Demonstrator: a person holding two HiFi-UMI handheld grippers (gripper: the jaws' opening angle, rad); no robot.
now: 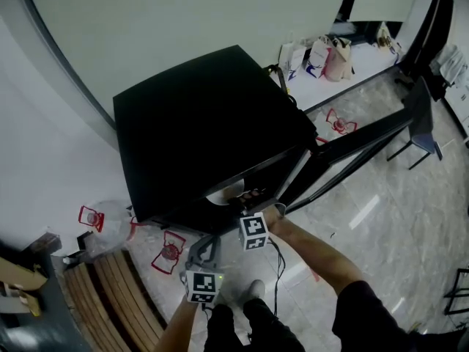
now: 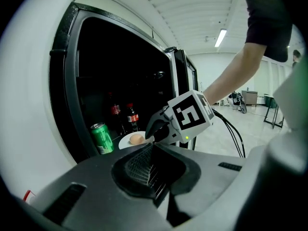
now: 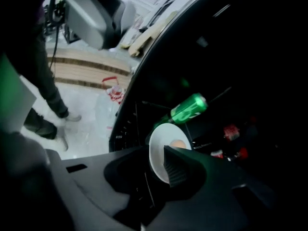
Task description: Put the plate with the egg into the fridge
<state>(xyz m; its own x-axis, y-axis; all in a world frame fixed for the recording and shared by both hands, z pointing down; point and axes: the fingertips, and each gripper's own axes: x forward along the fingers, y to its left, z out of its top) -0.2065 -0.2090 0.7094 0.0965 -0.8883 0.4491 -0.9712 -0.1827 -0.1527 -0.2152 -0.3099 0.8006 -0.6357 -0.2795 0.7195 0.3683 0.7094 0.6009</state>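
plate [image 2: 127, 141] w/ the egg [image 2: 137, 138] is sitting inside the black fridge [image 1: 198, 130], on a shelf near the front edge. a green can [image 2: 101, 138] is standing upright just beside it, on its left in the left gripper view. two cola bottles [image 2: 132, 118] are standing further back in the dark.

right gripper [image 3: 157, 154] is reaching into the fridge opening from the door side. its jaws are standing a little apart w/ the plate's near rim between them. one ribbed pad [image 3: 175, 170] is lying over the rim and a thin dark gap is showing on the other side, so it isn't looking like a firm pinch (the plate seems to be resting on the shelf, tho the contact underneath isn't visible). egg is lying roughly mid-plate, just past the jaw tips.

left gripper [image 2: 153, 147] is hovering outside the fridge, lower and nearer the person, pointing toward the opening. its jaws are sitting together w/ nothing between them.

fridge door [image 1: 359, 141] is standing wide open, to the right in the head view. person's right forearm [image 1: 315, 251] is stretching from lower right toward the fridge front. a slatted wooden surface [image 1: 110, 292] is showing at lower left on the pale marbled floor [image 1: 381, 218]. a few bags [image 1: 330, 56] are sitting by the wall beyond the fridge.
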